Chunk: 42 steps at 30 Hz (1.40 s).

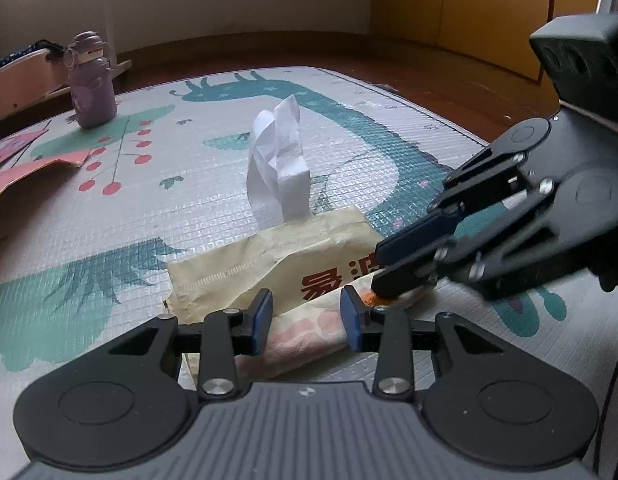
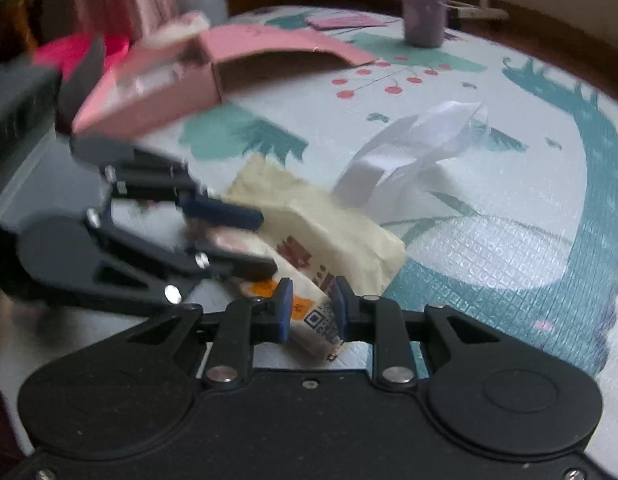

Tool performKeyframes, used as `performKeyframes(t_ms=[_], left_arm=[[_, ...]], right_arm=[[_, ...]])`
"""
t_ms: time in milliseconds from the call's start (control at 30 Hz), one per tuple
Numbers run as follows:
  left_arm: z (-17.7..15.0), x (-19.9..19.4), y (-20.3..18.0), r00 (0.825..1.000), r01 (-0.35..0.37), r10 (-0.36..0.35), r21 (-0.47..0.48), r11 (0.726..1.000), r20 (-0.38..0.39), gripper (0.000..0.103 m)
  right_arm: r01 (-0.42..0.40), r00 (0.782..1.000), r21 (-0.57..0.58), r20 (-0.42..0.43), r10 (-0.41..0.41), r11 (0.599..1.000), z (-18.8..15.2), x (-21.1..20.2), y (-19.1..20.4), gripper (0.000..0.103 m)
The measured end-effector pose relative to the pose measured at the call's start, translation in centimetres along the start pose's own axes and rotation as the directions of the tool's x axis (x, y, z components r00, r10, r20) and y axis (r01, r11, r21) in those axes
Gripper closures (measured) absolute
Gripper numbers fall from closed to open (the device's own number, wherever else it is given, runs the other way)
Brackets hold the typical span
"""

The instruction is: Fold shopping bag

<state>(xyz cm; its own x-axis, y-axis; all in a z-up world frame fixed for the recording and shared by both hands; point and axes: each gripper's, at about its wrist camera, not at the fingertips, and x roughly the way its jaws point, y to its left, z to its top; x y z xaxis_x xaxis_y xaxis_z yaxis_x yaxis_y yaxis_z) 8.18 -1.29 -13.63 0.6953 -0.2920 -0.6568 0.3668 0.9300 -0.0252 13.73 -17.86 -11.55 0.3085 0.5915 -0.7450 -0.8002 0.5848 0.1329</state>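
The shopping bag (image 1: 277,264) lies on the play mat (image 1: 189,200), already gathered into a thick, narrow bundle, cream with red printing, its white handles (image 1: 279,160) standing up at the far end. Both grippers work at the near end.

The left gripper (image 1: 307,322) straddles the rolled near edge with its jaws part-way apart; the fabric sits between the pads, but there is a gap on each side, so it is not pinching. The right gripper (image 2: 311,310) is narrower and has the printed corner between its pads; the right wrist view is blurred, so it looks like a grip, though I would not swear to it.

To do this fold well, the two grippers should take the near edge at matching heights, either side of the bundle, and turn it over towards the handles as one, keeping the layers tight so the roll does not spring open. The left gripper would need to close onto the cloth before lifting, or the edge will slide out. The handles want tucking flat, not trapping upright.

For room: the mat is open to the far right. To the left sits a pink cardboard box (image 2: 213,64), fairly near the bag, and further off a purple bottle (image 1: 91,84). The mat's far edge meets a wooden floor (image 1: 429,76).
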Motion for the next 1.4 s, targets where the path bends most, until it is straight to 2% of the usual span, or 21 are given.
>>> performKeyframes(t_ms=[167,300,367,467,533,633,700,833,900,967,1033,1100,1133,1167,1233,1300,1333,1400], left_arm=[[-1.2,-1.5,0.9,1.000,0.001,-0.002,-0.063,0.998,-0.004,0.066],[-1.9,-3.1,1.6,0.999,-0.050,0.049,-0.067,0.997,-0.021,0.066],[-1.9,-3.8,2.1,0.997,-0.061,0.057,-0.071,0.996,-0.054,0.066],[-1.1,-4.3,2.0,0.990,-0.067,0.065,-0.011,0.998,-0.122,0.065],[-0.7,-4.5,2.2,0.985,-0.061,0.060,-0.005,0.998,-0.159,0.065],[-0.2,-5.6,1.9,0.980,-0.069,0.079,0.057,0.996,-0.184,0.065],[-0.2,-6.4,1.6,0.984,-0.065,0.079,0.089,0.994,-0.159,0.065],[-0.8,-7.6,0.6,0.997,-0.033,0.050,0.236,0.971,-0.065,0.065],[-1.2,-7.7,-0.5,0.999,-0.023,0.033,0.337,0.941,-0.023,0.065],[-1.7,-7.0,-2.0,0.998,-0.041,0.054,0.466,0.884,-0.014,0.065],[-2.5,-5.8,-3.4,0.996,-0.047,0.087,0.602,0.797,-0.038,0.066],[-3.2,-4.8,-4.4,0.991,-0.050,0.124,0.690,0.722,-0.058,0.067],[-3.5,-4.4,-4.6,0.990,-0.053,0.131,0.721,0.691,-0.053,0.068],[-3.5,-4.3,-4.7,0.990,-0.052,0.131,0.735,0.676,-0.050,0.069],[-3.8,-4.0,-5.0,0.990,-0.038,0.129,0.794,0.606,-0.051,0.070],[-3.9,-3.9,-5.0,0.991,-0.019,0.117,0.823,0.568,-0.057,0.071],[-4.0,-3.9,-5.0,0.992,-0.003,0.105,0.837,0.548,-0.066,0.077],[-4.3,-3.8,-4.8,0.994,0.013,0.087,0.849,0.528,-0.069,0.084]], right_arm=[[-0.035,0.999,-0.032,0.007,0.035,0.999,-0.4,0.1,0.4,0.081],[-0.024,1.000,-0.051,0.003,0.024,0.998,-0.4,0.1,0.8,0.081],[-0.016,1.000,-0.065,0.002,0.017,0.998,-0.4,0.1,1.1,0.080],[0.001,1.000,-0.116,-0.001,-0.002,0.993,-0.3,0.0,1.8,0.079],[0.004,1.000,-0.127,-0.002,-0.004,0.992,-0.3,-0.1,1.9,0.079],[0.011,1.000,-0.156,-0.004,-0.012,0.988,-0.3,-0.1,2.3,0.078],[0.012,1.000,-0.151,-0.005,-0.012,0.988,-0.2,-0.1,2.3,0.078],[0.002,1.000,-0.128,-0.012,-0.003,0.992,-0.1,-0.2,2.0,0.078],[-0.006,1.000,-0.112,-0.015,0.004,0.994,0.0,-0.1,1.8,0.078],[-0.021,1.000,-0.088,-0.019,0.019,0.996,0.0,-0.1,1.5,0.078],[-0.043,0.999,-0.062,-0.022,0.042,0.997,0.0,0.0,0.9,0.078],[-0.066,0.998,-0.038,-0.026,0.065,0.997,0.1,0.2,0.5,0.077],[-0.079,0.997,-0.025,-0.028,0.079,0.997,0.1,0.2,0.2,0.077],[-0.087,0.996,-0.019,-0.029,0.086,0.996,0.1,0.3,0.1,0.077],[-0.117,0.992,0.006,-0.037,0.117,0.993,0.2,0.5,-0.5,0.077],[-0.157,0.986,0.035,-0.045,0.158,0.987,0.4,0.8,-1.3,0.077],[-0.176,0.983,0.048,-0.047,0.179,0.983,0.4,0.8,-1.6,0.077],[-0.203,0.977,0.070,-0.049,0.206,0.977,0.5,0.9,-2.2,0.077]])
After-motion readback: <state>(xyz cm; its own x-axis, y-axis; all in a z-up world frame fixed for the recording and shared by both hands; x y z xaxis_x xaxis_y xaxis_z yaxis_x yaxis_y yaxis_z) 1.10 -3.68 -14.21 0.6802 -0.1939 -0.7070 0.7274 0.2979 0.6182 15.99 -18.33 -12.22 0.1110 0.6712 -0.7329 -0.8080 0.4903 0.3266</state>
